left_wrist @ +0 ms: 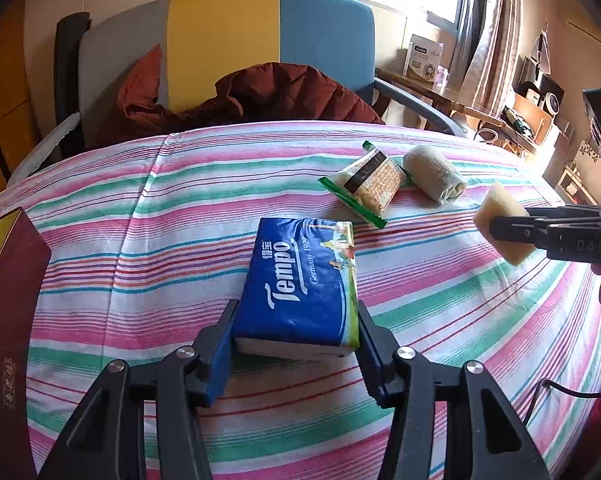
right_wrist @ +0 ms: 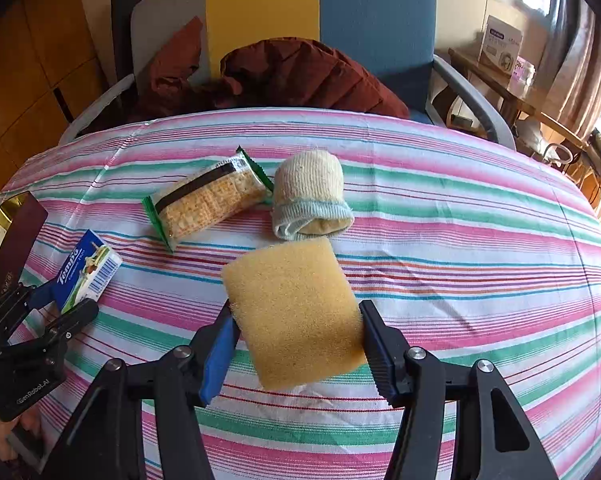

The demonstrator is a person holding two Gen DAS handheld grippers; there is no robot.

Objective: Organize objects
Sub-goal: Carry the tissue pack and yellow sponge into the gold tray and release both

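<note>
Blue glossy plastic-wrapped tissue pack (left_wrist: pixel 304 280) between matt black plastic fingers (left_wrist: pixel 220 332). Yellow porous rough sponge block (right_wrist: pixel 296 312) between ribbed black fingers (right_wrist: pixel 376 344). Ahead of the fingers: shiny clear-film cracker packet (right_wrist: pixel 208 200), knitted coarse beige sock roll (right_wrist: pixel 310 196). Beneath: matt woven striped cloth surface (right_wrist: pixel 460 240).

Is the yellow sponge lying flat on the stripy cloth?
No, the yellow sponge is pinched in the right gripper, lifted off the striped cloth.
</note>
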